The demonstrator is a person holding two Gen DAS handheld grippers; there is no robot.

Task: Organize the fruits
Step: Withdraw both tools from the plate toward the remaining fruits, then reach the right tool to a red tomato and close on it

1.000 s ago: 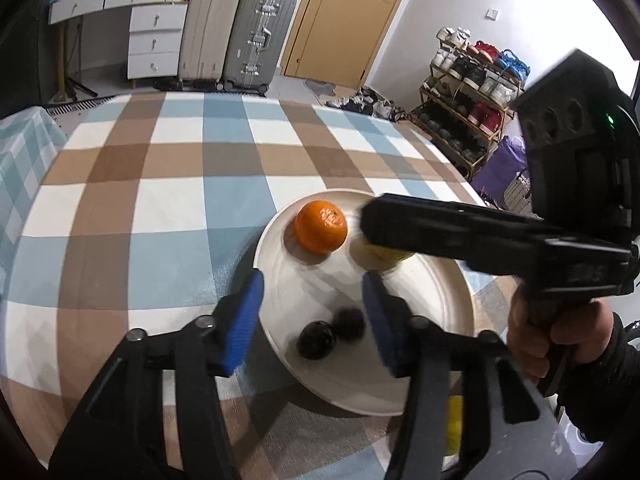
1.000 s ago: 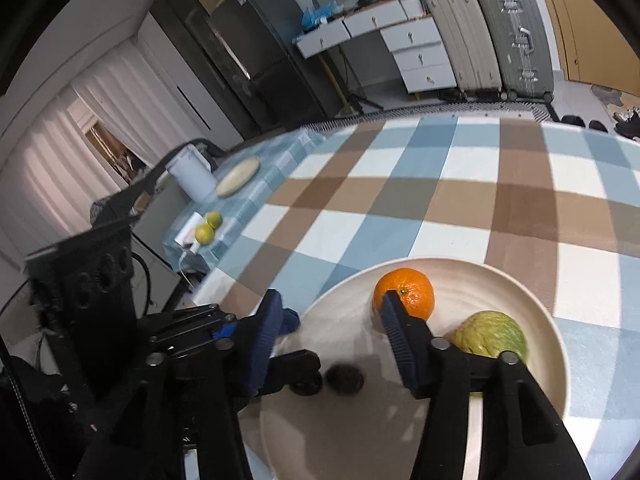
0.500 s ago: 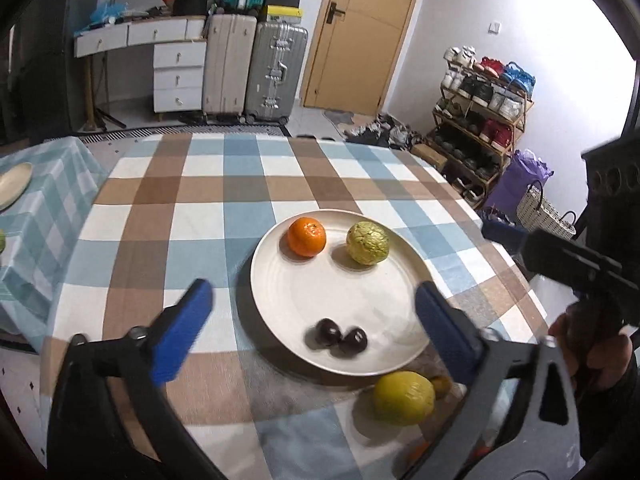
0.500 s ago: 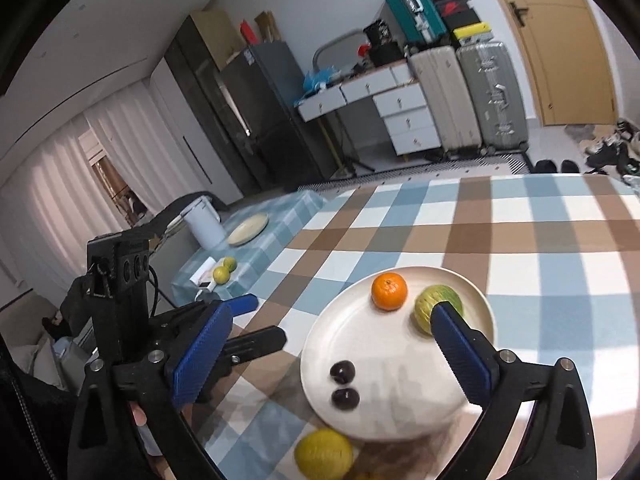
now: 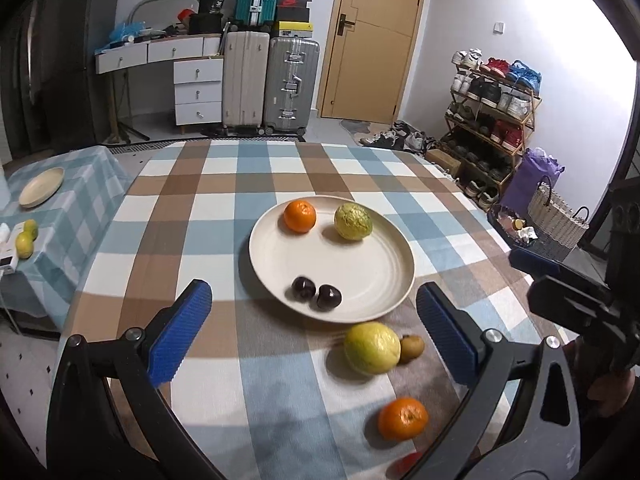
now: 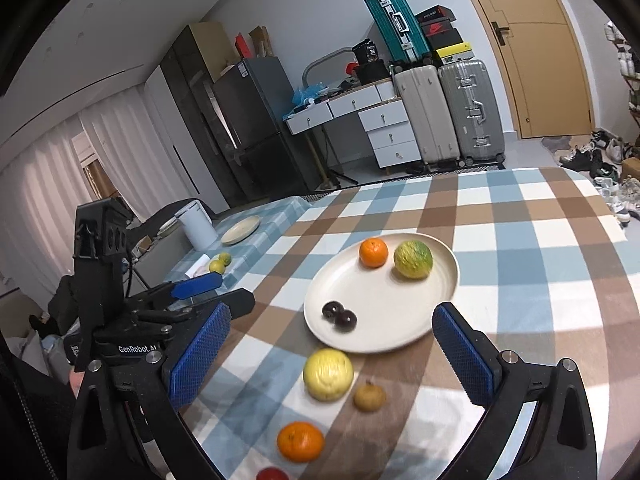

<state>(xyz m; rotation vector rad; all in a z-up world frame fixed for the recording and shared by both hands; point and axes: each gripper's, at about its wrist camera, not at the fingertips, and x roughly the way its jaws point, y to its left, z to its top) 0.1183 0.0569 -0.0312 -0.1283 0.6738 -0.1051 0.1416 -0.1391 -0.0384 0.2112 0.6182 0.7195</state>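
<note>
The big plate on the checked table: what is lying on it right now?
On the plate lie an orange, a yellow-green fruit and two dark round fruits, touching each other. Nothing covers them. What the plate hides beneath itself cannot be seen.

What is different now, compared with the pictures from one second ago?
Both grippers have pulled back from the plate and risen. The left gripper and right gripper jaws have just been opening; they now stand wide with nothing between them. The two dark fruits, the orange and the green fruit lie on the plate as before.
</note>
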